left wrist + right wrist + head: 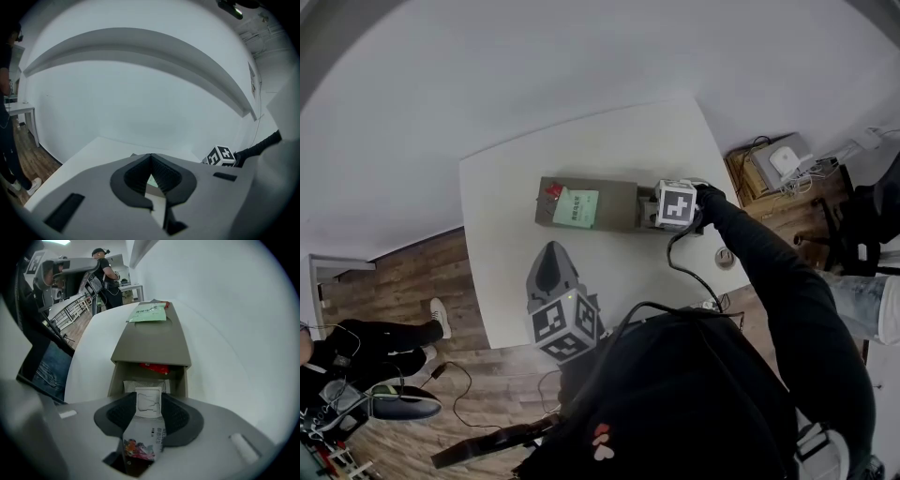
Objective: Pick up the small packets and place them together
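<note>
White packet (140,437) is hanging lengthwise in the right gripper (149,400), clamped, with the box (150,341) opening (red packet (153,367) inside) lying straight ahead; the left gripper (151,161) is sitting closed, empty.

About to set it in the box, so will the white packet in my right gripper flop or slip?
Thin and flat, the white packet is probably light and floppy. Its glossy film might slide in the right gripper.

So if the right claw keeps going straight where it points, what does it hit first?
Likely the white packet lying in the open end of the box, just beyond the held packet in the right claw; depth is hard to judge.
</note>
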The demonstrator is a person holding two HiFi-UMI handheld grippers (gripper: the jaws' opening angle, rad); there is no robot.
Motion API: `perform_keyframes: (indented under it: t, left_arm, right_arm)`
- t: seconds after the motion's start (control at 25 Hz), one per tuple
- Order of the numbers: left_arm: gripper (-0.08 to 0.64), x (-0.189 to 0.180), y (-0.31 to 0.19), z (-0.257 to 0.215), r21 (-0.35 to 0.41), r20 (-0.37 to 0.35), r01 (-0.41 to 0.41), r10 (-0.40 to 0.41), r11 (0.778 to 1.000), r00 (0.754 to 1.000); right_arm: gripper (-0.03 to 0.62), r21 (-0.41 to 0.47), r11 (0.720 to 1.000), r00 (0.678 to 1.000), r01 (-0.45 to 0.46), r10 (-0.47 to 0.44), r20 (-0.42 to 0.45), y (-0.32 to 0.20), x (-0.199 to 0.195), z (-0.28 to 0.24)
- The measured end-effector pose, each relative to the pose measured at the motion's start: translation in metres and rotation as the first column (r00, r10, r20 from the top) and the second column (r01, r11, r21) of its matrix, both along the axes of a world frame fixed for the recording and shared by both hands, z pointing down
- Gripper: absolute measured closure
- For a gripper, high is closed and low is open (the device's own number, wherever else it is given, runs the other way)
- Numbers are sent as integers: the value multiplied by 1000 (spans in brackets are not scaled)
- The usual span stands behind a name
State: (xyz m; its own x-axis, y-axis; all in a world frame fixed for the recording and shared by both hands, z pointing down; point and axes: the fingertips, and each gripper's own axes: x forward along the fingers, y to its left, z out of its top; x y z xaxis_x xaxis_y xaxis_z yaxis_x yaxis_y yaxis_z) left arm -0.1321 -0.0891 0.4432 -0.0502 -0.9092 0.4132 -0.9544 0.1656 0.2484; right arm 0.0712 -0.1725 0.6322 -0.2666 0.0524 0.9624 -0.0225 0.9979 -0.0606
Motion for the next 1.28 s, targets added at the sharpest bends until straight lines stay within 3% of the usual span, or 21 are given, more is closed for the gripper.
perform_keyframes:
  t: [0.56, 0.92, 1.28]
  left_arm:
    - [560, -4, -1, -2, 5, 4, 4, -4, 1000, 1000]
    - [560, -7, -3, -2, 5, 3, 3, -3, 1000, 1000]
    - [560, -7, -1, -5, 10, 4, 2, -2, 1000, 1000]
  right_arm:
    - [457, 31, 999, 998, 42, -41, -55, 2, 1, 10]
    - [534, 26, 998, 996, 57, -55, -70, 3, 2, 5]
    - [541, 46, 998, 999, 30, -29, -32, -2, 8, -21]
